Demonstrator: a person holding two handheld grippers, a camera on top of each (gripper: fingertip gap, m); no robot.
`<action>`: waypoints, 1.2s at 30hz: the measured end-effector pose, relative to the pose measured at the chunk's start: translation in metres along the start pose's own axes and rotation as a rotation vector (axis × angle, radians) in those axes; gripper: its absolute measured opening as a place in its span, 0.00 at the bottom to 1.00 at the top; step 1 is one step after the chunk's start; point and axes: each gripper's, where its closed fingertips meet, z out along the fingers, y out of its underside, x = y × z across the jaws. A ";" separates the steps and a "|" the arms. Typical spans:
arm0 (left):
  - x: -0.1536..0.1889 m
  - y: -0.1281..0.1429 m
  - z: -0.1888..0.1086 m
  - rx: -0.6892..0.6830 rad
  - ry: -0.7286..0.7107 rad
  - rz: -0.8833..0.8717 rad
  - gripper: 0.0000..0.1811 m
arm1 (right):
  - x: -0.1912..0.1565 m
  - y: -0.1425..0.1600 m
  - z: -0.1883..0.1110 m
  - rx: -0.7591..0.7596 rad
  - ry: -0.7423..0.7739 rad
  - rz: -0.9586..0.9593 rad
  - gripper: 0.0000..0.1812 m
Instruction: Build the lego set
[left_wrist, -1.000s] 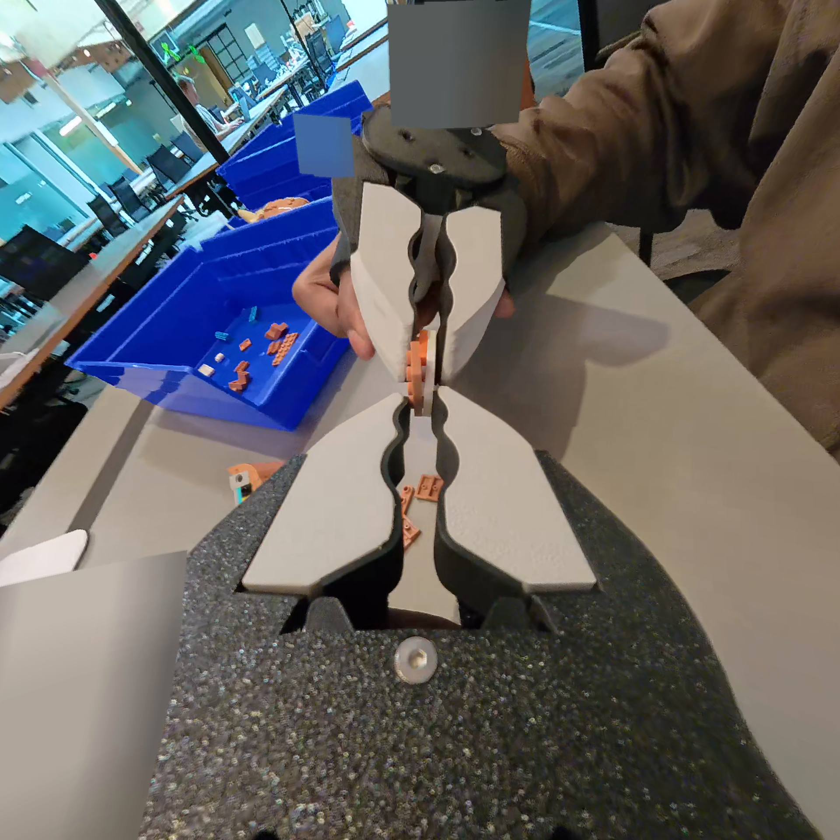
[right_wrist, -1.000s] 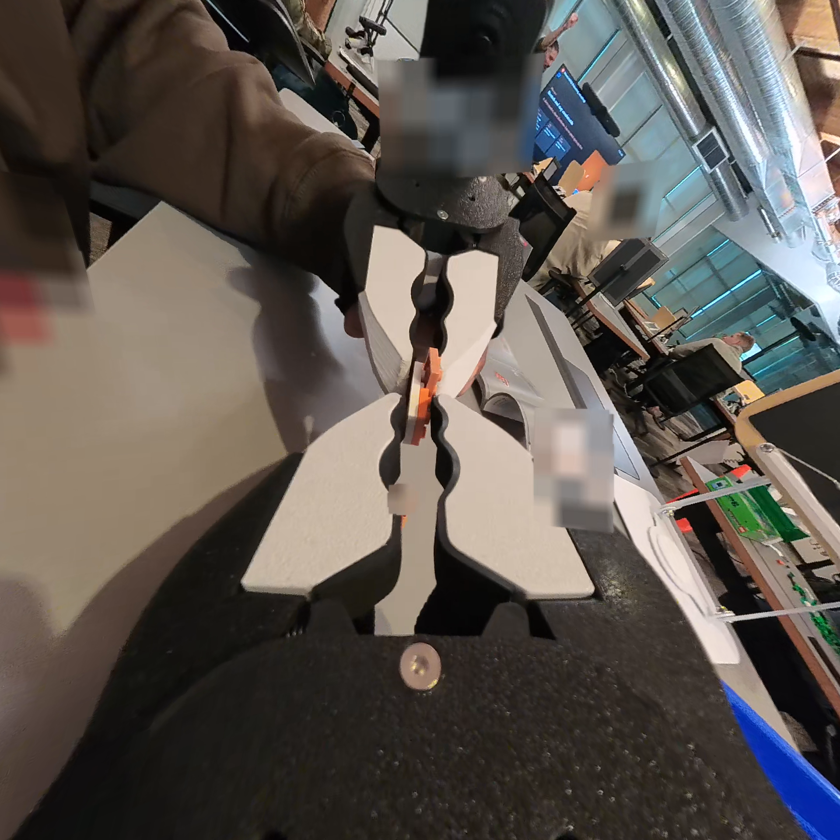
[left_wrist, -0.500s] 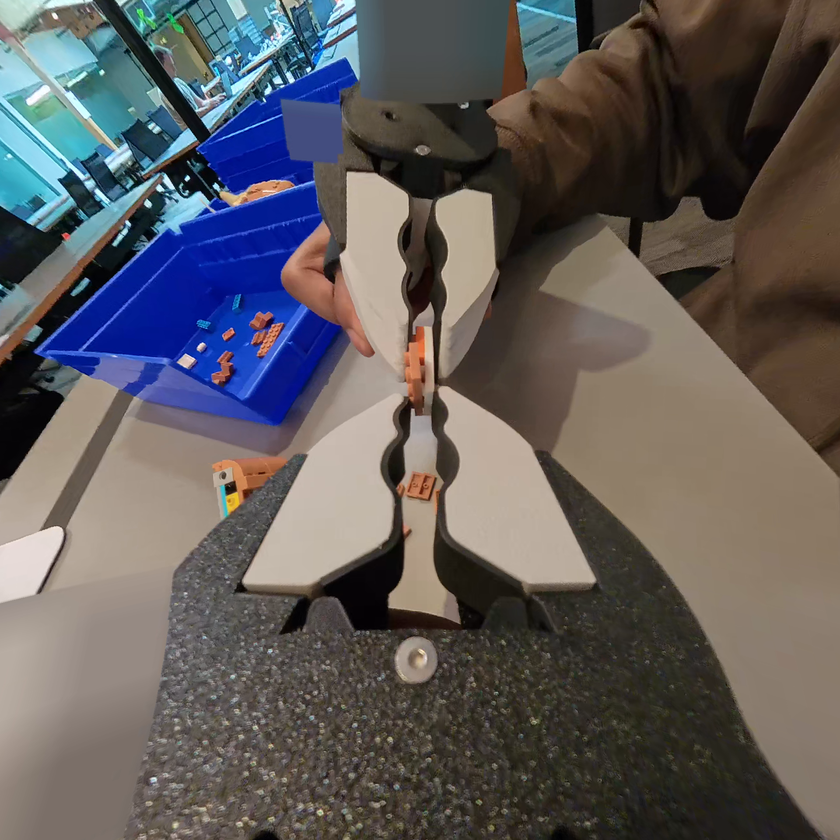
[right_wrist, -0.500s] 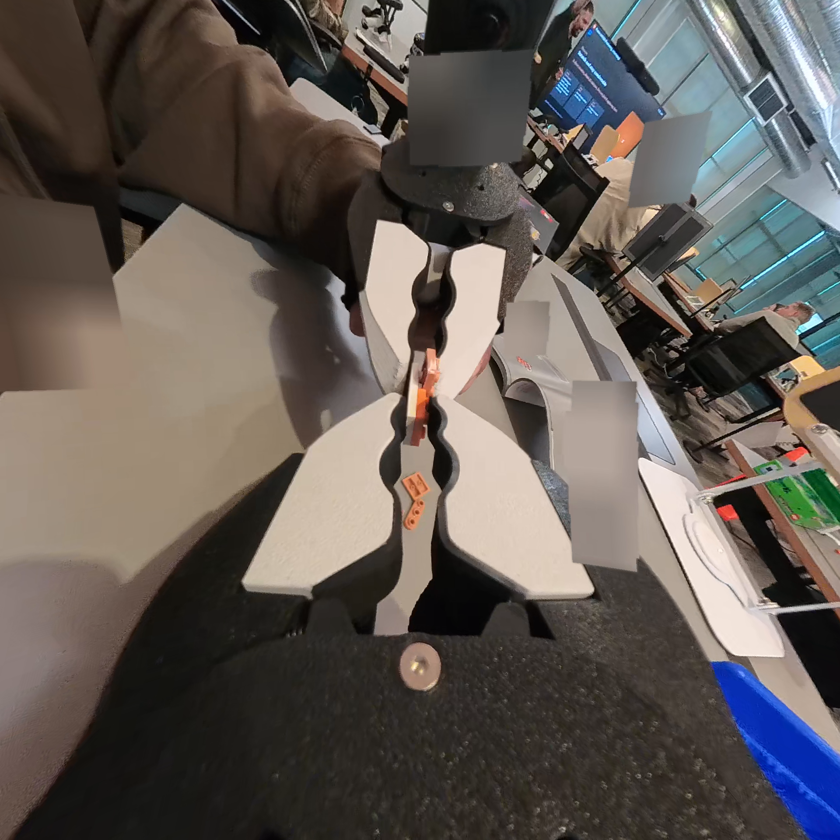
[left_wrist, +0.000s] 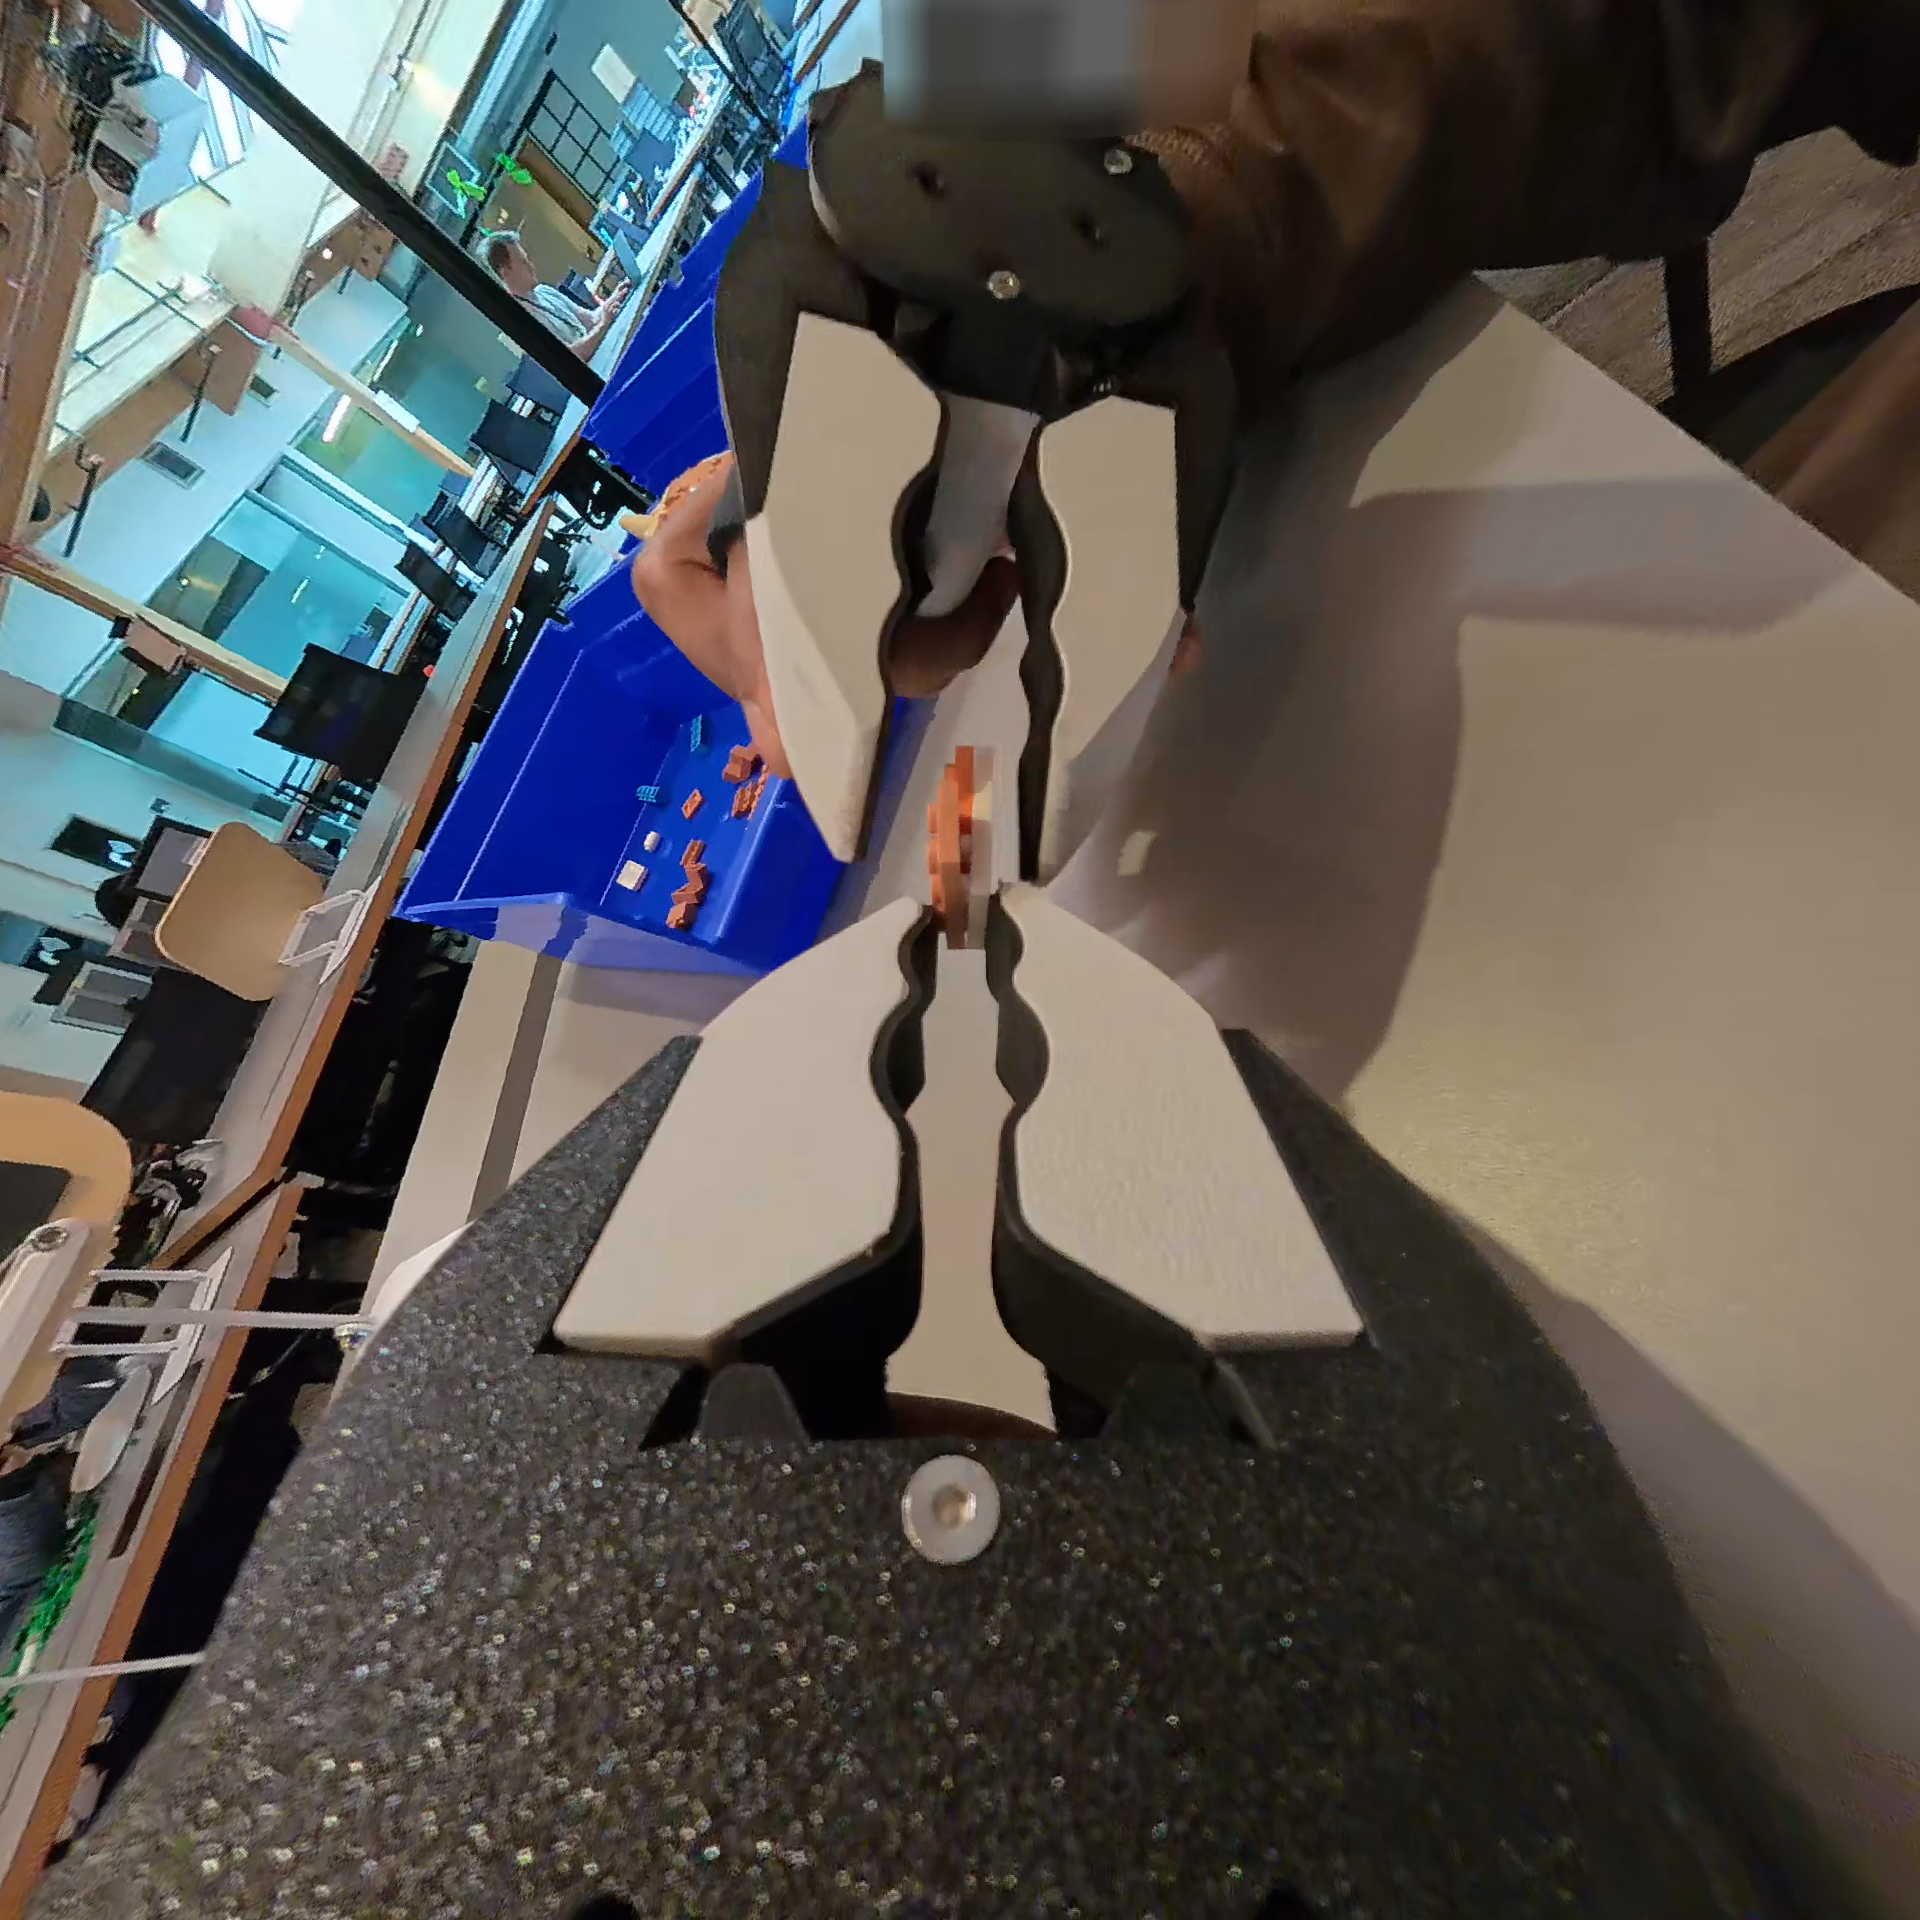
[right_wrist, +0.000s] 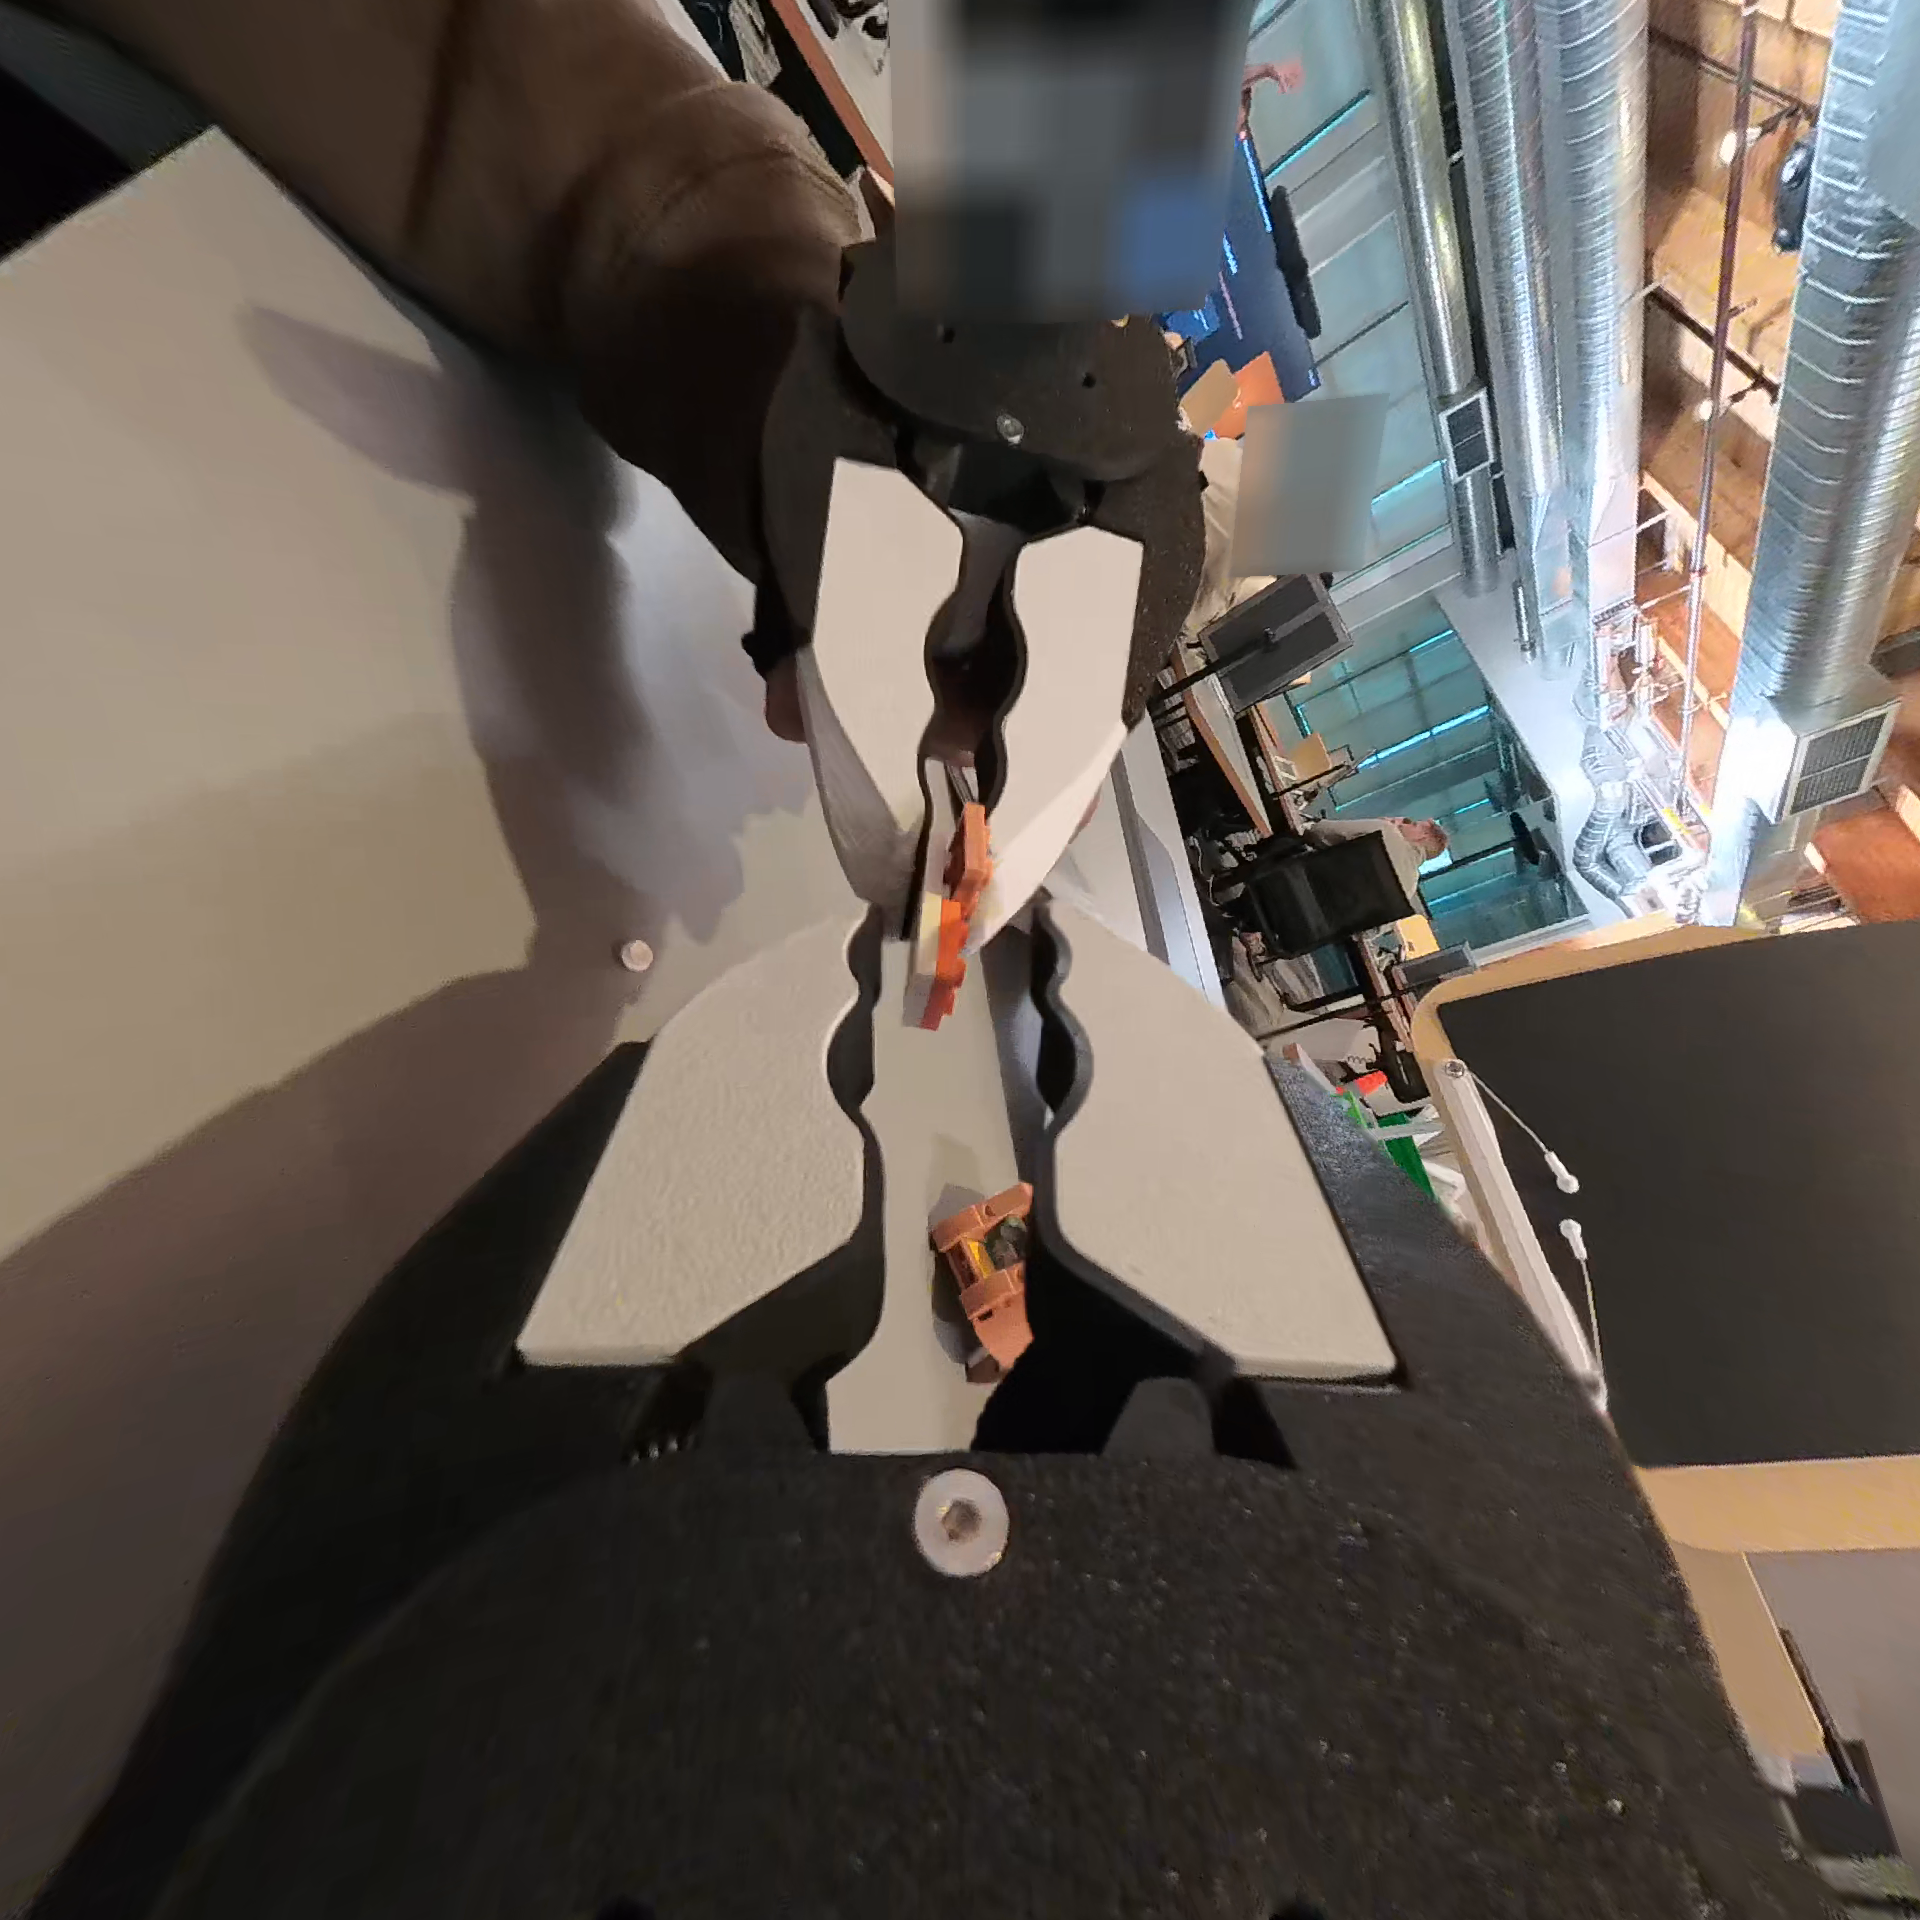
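Observation:
A small flat lego assembly (left_wrist: 951, 831) of orange-brown and white plates is held on edge above the grey table (left_wrist: 1558, 831). My left gripper (left_wrist: 961, 920) is shut on its near end. My right gripper (left_wrist: 935, 852) faces it from the far side, jaws parted around the assembly's other end. In the right wrist view the assembly (right_wrist: 940, 956) sticks out of the left gripper (right_wrist: 951, 883), tilted. It lies between the open fingers of my right gripper (right_wrist: 956, 920); I cannot tell if they touch it.
A blue bin (left_wrist: 582, 790) with several loose bricks (left_wrist: 707, 842) stands at the far left. A small orange-brown lego build (right_wrist: 987, 1278) lies on the table (right_wrist: 260, 727) under my right gripper. A tiny round stud (right_wrist: 634, 951) lies nearby. Brown sleeves are behind both grippers. The grippers are tip to tip, or close to it.
My right gripper has opened and let go of the assembly. My left gripper still holds it. Both grippers have rolled and lifted, so the table now looks tilted.

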 end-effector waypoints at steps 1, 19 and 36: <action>0.000 0.001 0.001 -0.009 -0.002 0.005 0.05 | 0.000 -0.003 0.000 0.013 0.001 -0.005 0.15; -0.002 -0.001 0.002 -0.010 -0.016 -0.008 0.05 | 0.000 -0.002 0.000 -0.012 -0.017 0.068 0.05; -0.008 -0.009 -0.006 0.067 -0.082 0.102 0.05 | 0.006 -0.007 -0.002 0.005 0.046 -0.013 0.17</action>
